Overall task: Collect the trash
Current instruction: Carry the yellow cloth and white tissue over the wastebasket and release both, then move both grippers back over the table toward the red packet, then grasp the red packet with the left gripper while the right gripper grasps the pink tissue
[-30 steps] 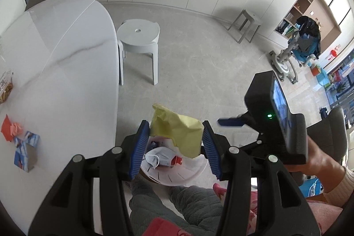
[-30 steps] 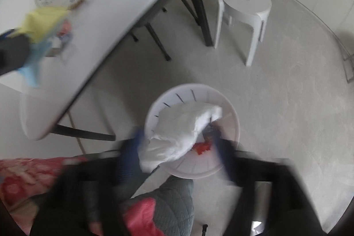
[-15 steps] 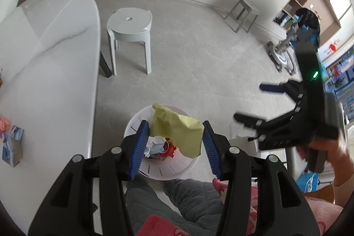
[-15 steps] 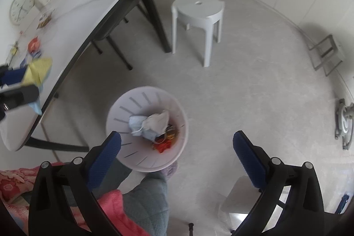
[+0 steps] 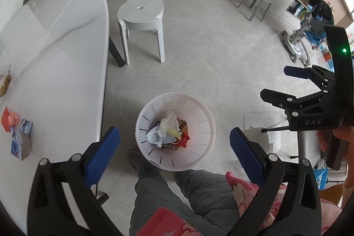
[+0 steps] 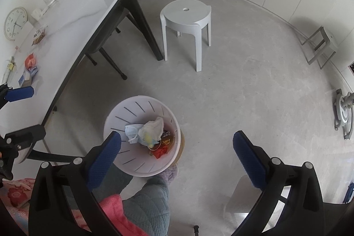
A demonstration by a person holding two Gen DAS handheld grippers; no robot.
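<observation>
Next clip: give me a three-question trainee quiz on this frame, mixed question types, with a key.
1. True or false: the left gripper is shut on a piece of trash.
2. Multiple choice: where is the face mask? A) on the table B) in the bin C) on the stool D) on the floor
3. Short answer: what trash is left on the table?

Key
1. False. Both the left gripper and the right gripper are open and hold nothing.
2. B. It lies in the white bin beside a white wad.
3. A red-orange crumpled paper and small blue-and-white cartons near the table's edge.
</observation>
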